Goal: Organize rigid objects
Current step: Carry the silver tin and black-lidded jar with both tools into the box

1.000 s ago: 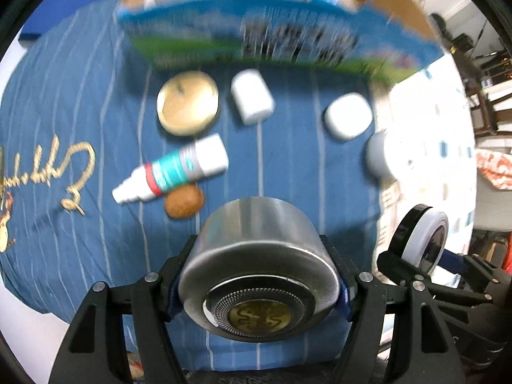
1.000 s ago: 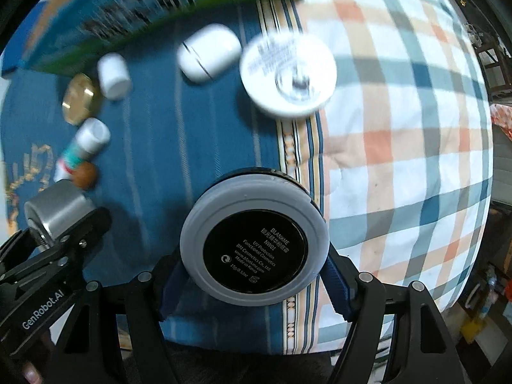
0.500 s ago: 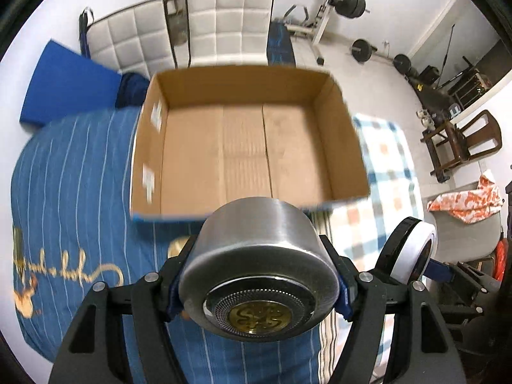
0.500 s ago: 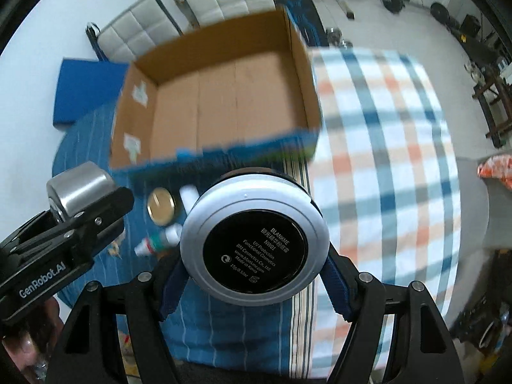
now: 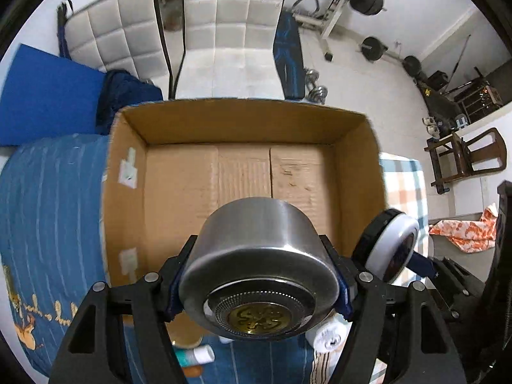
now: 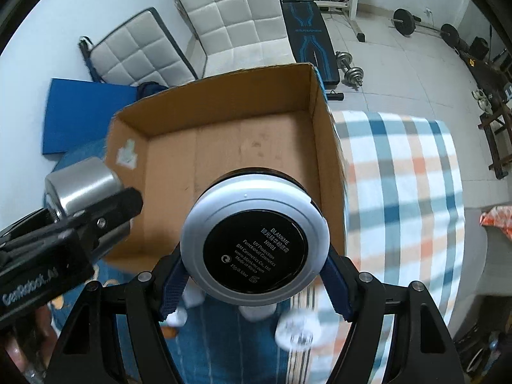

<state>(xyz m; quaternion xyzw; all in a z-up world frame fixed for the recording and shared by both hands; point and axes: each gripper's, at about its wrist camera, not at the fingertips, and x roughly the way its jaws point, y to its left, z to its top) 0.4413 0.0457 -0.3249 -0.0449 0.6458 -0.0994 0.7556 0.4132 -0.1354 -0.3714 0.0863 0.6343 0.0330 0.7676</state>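
Okay, we see the bed (image 5: pixel 48 211) first, with a blue striped cover on one side and a plaid cover (image 6: pixel 400 192) on the other. On it sits an open cardboard box (image 5: pixel 243 121), inside bare brown, white tape patches on its left wall.

Behind the box, on the floor, stand two white quilted chairs (image 6: pixel 236 16), a blue mat (image 5: pixel 48 102) and a weight bench (image 6: pixel 307 35) with dumbbells beside it.

Our left claw (image 5: pixel 259 284) grips a silver metal tin (image 5: pixel 256 256) by its round sides, blue pads pressed against it, gold-patterned base facing the camera. It hangs above the near edge of the box, over the inner floor. In the right wrist view the same tin (image 6: pixel 80 185) shows at the box's left wall.

Our right claw (image 6: pixel 256 268) is clamped on a round cosmetic compact (image 6: pixel 256 249), white rim, black label with small print facing the camera. It hangs over the box's near right part. From the left view the compact (image 5: pixel 390 243) shows edge-on by the box's right wall.

Below the claws, small items lie on the blue cover near the box: a white tube with teal band (image 5: pixel 195 356), a white round lid (image 5: pixel 329 337), and a few blurred white pieces (image 6: pixel 179 316).
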